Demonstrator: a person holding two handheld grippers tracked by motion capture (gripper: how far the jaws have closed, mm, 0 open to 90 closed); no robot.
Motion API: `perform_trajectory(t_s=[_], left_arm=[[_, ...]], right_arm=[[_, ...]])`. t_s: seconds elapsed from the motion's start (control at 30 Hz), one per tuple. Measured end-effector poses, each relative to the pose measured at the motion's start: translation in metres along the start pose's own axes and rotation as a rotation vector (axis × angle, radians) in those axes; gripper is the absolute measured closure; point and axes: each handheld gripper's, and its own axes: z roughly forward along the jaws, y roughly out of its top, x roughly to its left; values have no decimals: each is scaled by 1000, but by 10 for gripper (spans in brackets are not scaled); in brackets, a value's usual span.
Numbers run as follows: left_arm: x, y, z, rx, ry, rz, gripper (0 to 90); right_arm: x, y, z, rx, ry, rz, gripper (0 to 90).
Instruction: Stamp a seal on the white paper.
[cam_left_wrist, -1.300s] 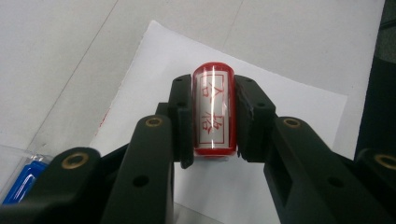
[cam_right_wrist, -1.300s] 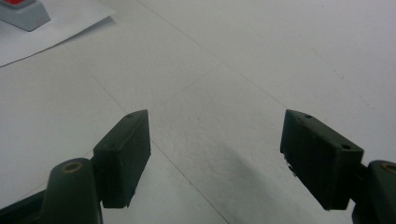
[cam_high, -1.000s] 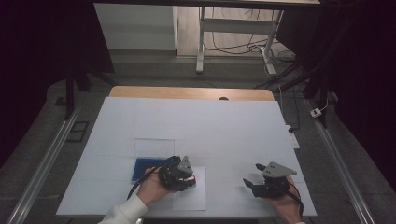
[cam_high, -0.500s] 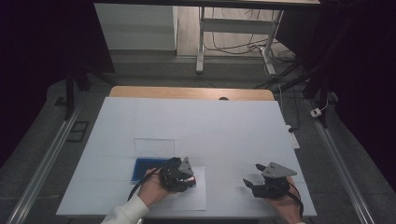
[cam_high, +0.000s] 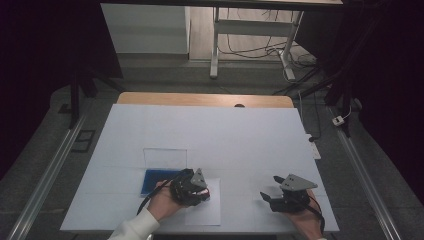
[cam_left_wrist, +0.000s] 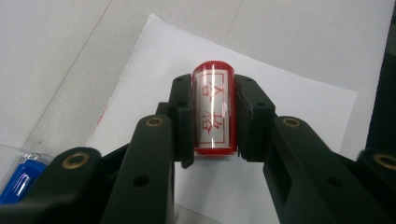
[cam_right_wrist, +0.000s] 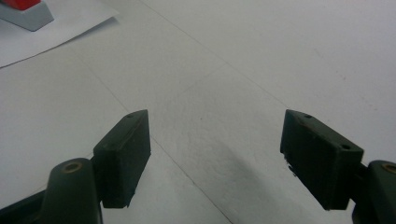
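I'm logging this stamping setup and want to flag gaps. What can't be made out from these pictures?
- Left gripper view: the stamping face of the red cylindrical stamp points away from the camera.
- Left gripper view: the blue ink pad in its clear case is cut off by the edge and a jaw.
- High view: the white paper sheet is too small to show any print.

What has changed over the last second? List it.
Hardly anything. The left gripper may have shifted very slightly, still shut on the red stamp above the paper sheet. The right gripper stays open over the table; the blue ink pad stays put.
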Motion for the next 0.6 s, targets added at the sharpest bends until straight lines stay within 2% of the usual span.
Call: perform_trajectory(t_s=[0.6], left_arm=[[0, -1, 0, -6, 1, -5, 711]], right_arm=[[0, 1, 0, -2, 1, -7, 240]])
